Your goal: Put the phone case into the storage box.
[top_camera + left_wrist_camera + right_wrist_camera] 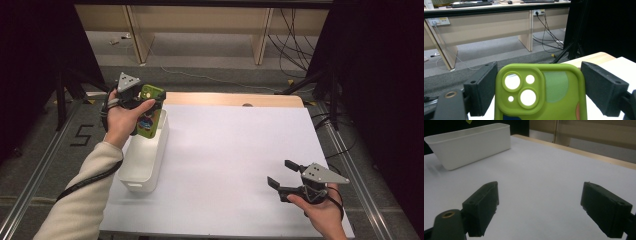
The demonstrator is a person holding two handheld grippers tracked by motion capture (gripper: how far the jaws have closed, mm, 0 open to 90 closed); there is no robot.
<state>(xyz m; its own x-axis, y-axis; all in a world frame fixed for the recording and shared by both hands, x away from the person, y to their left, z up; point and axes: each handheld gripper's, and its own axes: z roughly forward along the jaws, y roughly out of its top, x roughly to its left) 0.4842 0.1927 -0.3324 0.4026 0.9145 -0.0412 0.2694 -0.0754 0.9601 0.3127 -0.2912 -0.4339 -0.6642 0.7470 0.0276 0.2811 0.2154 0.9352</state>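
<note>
A green phone case [149, 120] with camera cut-outs hangs upright over the far end of a white bin [159, 150]. My left gripper [154, 98] is shut on it, one jaw pressing on each long side. In the left gripper view the green phone case [540, 95] stands between the two black jaws of the left gripper [539, 72], its back facing the camera. My right gripper [281, 173] is held low over the near right part of the white table sheet [235, 150], open with nothing between its jaws. The right gripper [540, 195] looks toward the white bin [474, 147].
The bin lies lengthwise along the sheet's left edge. A wooden table edge [235, 99] runs along the far side. Beyond it are desk legs [261, 40], floor cables [292, 50] and dark stands at both sides.
</note>
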